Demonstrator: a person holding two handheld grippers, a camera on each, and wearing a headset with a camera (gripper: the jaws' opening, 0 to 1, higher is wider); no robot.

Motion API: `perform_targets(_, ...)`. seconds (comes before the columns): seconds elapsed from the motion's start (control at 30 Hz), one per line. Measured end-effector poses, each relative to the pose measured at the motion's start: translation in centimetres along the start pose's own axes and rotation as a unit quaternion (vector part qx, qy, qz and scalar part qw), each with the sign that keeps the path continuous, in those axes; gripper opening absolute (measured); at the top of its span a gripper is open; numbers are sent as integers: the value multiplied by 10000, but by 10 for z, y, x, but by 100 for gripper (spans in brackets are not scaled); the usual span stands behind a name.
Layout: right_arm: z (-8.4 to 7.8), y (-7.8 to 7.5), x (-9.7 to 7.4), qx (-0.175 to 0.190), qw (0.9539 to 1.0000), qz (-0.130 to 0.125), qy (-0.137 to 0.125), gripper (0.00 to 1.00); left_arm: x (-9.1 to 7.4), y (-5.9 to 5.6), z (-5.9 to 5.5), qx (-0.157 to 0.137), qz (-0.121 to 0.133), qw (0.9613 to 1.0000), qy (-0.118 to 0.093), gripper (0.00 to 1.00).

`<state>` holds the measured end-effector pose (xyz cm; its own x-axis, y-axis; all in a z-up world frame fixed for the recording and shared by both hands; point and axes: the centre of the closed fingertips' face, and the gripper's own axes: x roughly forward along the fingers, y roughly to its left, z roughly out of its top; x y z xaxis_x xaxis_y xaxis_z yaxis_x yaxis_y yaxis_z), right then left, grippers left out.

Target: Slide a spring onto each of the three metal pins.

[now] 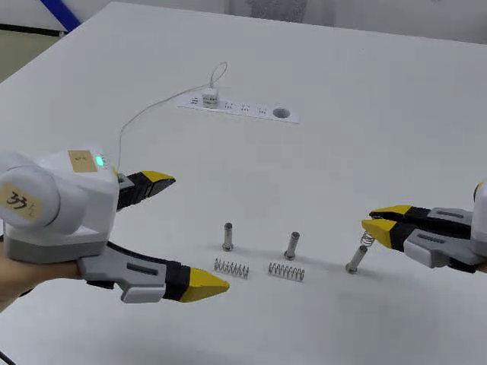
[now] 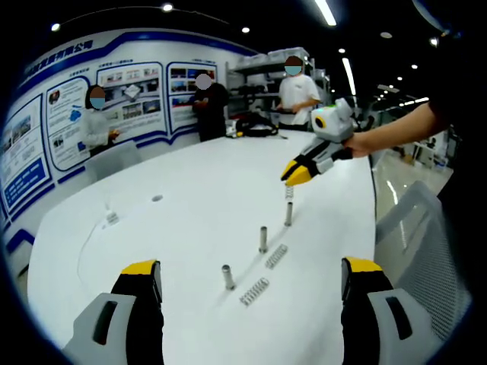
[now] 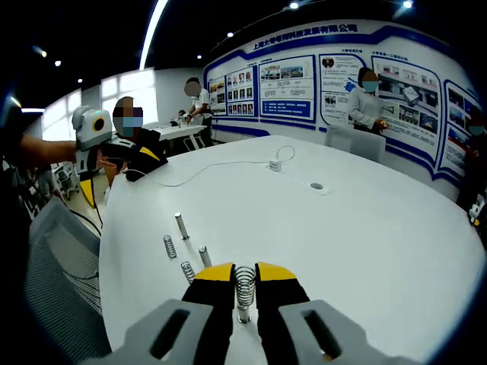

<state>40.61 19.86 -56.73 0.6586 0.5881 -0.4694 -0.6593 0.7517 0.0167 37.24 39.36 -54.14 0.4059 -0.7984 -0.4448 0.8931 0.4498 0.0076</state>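
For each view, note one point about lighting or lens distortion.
Head view: even light, faint shadow beside the middle pin. Left gripper view: fisheye curves the table edge; ceiling lights glare. Right gripper view: same curving; the spring in the right hand-held gripper is sharp.

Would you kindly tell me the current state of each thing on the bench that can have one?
left hand-held gripper: open, holding nothing.
right hand-held gripper: shut on the held spring.
held spring: upright at the top of the right pin, not slid down.
right pin: standing, shaft bare.
middle pin: standing, bare.
left pin: standing, bare.
left loose spring: lying on the table.
right loose spring: lying on the table.
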Motion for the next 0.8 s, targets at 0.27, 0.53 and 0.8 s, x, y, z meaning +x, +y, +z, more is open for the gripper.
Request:
perform_targets(0.27,-5,3,3,21,10000,13,54,11,-1,3,2,-16,39,10000,-28,100)
perform_targets(0.53,-10,1,5,69,9999,7,114,11,-1,2,1,-46,5,10000,-38,100)
perform_targets(0.8,-15,3,6,76,9998,-3,159,11,0,2,1,-38,-8,10000,-21,100)
